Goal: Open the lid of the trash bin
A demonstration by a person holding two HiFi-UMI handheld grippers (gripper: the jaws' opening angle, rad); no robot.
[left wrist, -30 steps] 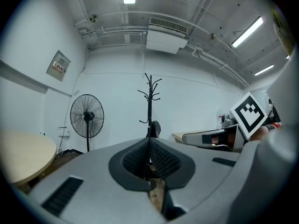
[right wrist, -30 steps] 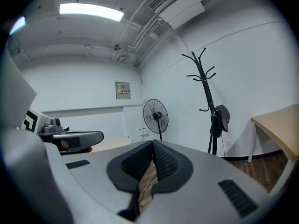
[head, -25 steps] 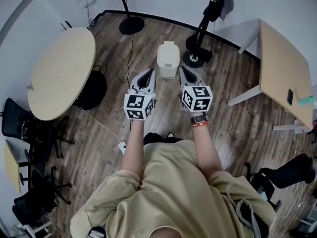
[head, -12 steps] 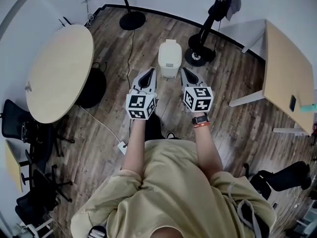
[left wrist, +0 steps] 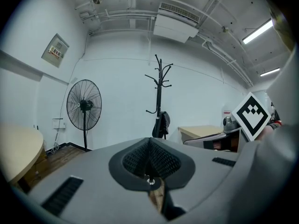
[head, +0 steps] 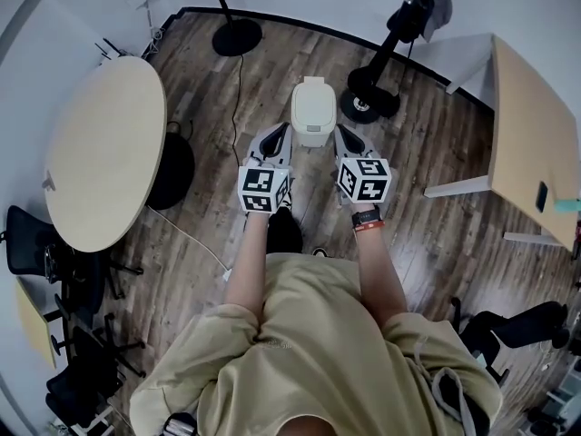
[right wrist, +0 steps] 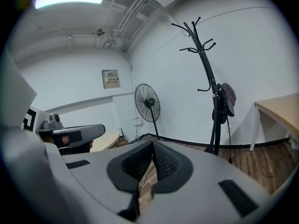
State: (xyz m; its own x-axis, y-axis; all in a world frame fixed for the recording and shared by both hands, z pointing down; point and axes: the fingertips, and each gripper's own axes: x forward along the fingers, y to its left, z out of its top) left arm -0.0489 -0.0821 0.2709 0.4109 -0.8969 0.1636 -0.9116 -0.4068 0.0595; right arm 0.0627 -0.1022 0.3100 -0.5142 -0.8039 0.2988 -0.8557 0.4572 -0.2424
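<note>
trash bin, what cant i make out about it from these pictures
- How it opens (pedal, button, hinge side): the head view shows the trash bin only from above and too small.
- Left gripper view: no bin in sight; the left tool fills the lower frame with its own body.
- Right gripper view: the same, with the right tool.
- Height gap between tools and bin: the head view alone cannot settle it.

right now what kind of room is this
Probably an office or small meeting room: a round table with black office chairs beside it, a rectangular desk, and a coat stand and pedestal fan on a wood floor.
</note>
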